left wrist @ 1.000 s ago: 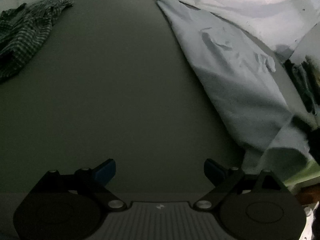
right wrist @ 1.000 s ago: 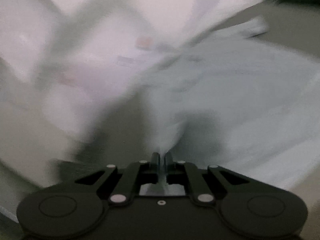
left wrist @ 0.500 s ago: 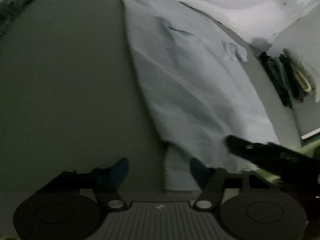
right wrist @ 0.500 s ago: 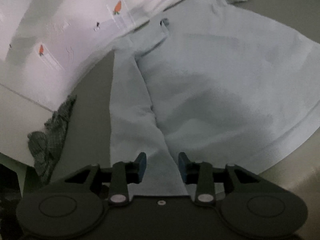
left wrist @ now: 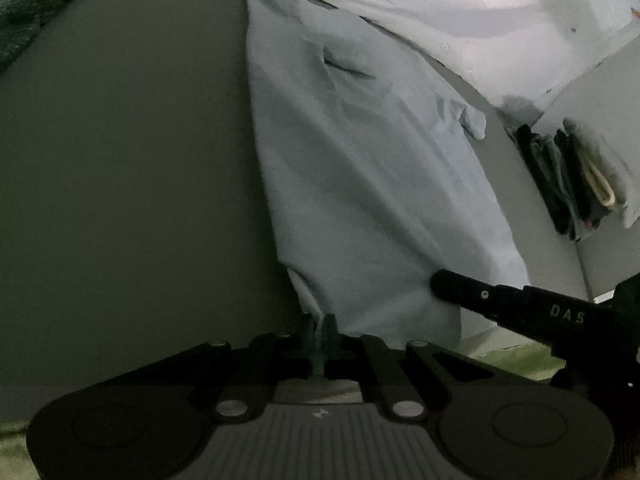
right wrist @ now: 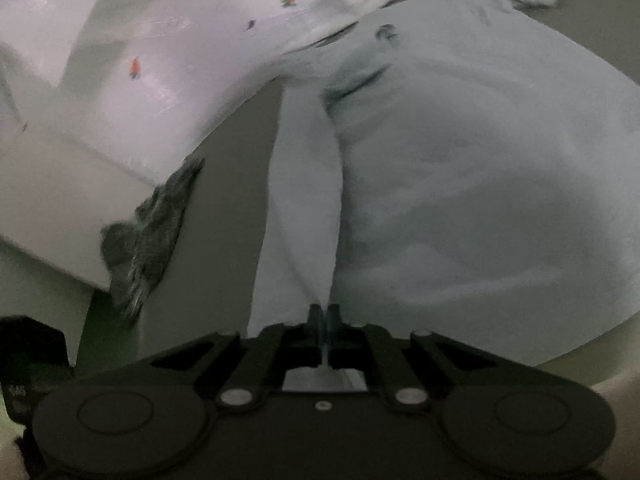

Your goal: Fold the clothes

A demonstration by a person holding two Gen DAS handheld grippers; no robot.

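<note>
my left gripper (left wrist: 319,326) and right gripper (right wrist: 324,316) each pinch the shirt (left wrist: 360,184) hem; checked cloth (right wrist: 148,232) lies left, clutter (left wrist: 568,176) right.

Both wrist cameras sit low and close over the grey table (left wrist: 120,160), each looking forward along its own fingers. They share the pale blue shirt (left wrist: 360,184) (right wrist: 460,180). In the left view, the right gripper (left wrist: 436,280) enters at 4 o'clock.

Dim, grainy frames, fisheye-bent edges, black corners, soft blur
</note>
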